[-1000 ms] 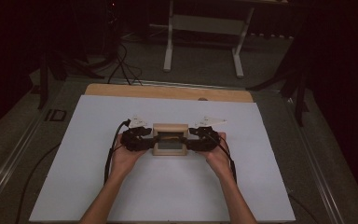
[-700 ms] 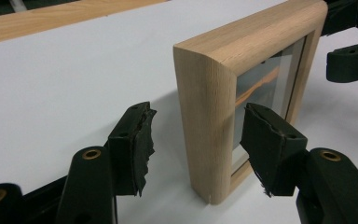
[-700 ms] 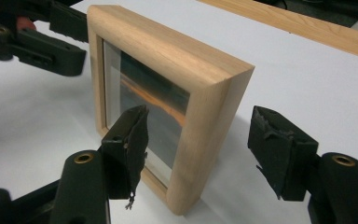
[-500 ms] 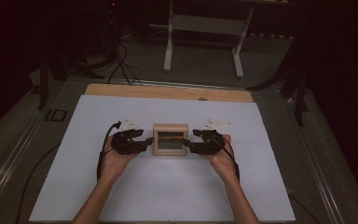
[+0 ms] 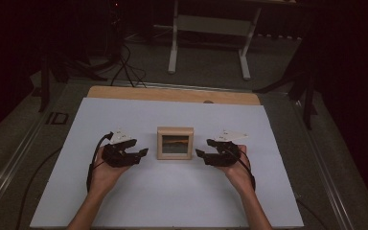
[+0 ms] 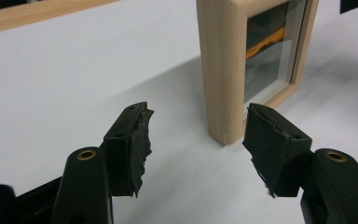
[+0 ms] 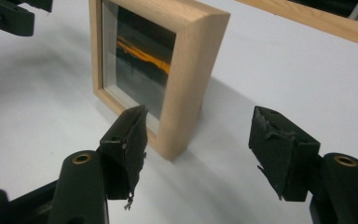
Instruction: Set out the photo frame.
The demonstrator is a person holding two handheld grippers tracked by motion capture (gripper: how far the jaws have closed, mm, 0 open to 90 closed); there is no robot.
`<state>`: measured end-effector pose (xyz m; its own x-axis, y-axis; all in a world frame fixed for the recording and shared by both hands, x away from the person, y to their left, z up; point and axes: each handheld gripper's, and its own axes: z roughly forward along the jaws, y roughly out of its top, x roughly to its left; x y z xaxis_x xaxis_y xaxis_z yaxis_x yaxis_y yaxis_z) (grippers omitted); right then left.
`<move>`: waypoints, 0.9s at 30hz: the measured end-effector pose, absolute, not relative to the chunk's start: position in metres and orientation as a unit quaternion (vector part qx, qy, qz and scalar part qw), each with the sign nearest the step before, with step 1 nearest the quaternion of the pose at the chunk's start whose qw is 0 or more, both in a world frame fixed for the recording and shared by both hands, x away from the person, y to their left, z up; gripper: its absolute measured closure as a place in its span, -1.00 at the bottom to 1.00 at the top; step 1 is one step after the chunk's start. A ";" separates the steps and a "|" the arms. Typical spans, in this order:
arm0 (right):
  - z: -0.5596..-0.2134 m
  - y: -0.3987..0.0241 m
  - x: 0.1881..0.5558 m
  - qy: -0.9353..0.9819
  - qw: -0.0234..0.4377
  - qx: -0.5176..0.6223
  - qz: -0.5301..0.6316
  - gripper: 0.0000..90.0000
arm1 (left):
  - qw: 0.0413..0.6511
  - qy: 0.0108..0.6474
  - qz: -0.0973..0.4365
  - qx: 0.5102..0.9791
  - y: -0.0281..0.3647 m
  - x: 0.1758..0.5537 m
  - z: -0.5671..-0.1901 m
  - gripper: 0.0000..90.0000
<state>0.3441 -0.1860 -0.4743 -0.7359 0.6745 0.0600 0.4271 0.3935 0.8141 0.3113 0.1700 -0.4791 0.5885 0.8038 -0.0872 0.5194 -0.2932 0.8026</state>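
Frame stood alone, both grippers off it and open.

The wooden picture frame point(image 5: 175, 143) stood upright near the middle of the white surface point(image 5: 172, 201), and there was the left gripper point(image 5: 141, 153) just to its left, jaws spread, nothing between them; those jaws had just been opening. In the left gripper view the frame point(image 6: 223, 70) was cut off at the top, its near corner just beyond the gap between the jaws, untouched. The right gripper point(image 5: 201, 154) sat just to the frame's right, jaws apart and empty too. Its own view caught the frame point(image 7: 186, 79) tilted, top and left edge cut off. The picture behind the glass was hard to read: a dark field with an orange streak.
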 end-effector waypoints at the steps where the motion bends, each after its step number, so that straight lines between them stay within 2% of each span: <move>1: -0.474 -0.186 0.344 0.823 0.141 0.335 0.437 -0.19 | 0.420 0.421 0.169 0.786 0.170 0.311 -0.479 -0.10; 27: -0.490 -0.228 0.315 0.814 0.157 0.355 0.433 -0.25 | 0.405 0.430 0.183 0.786 0.199 0.285 -0.489 -0.11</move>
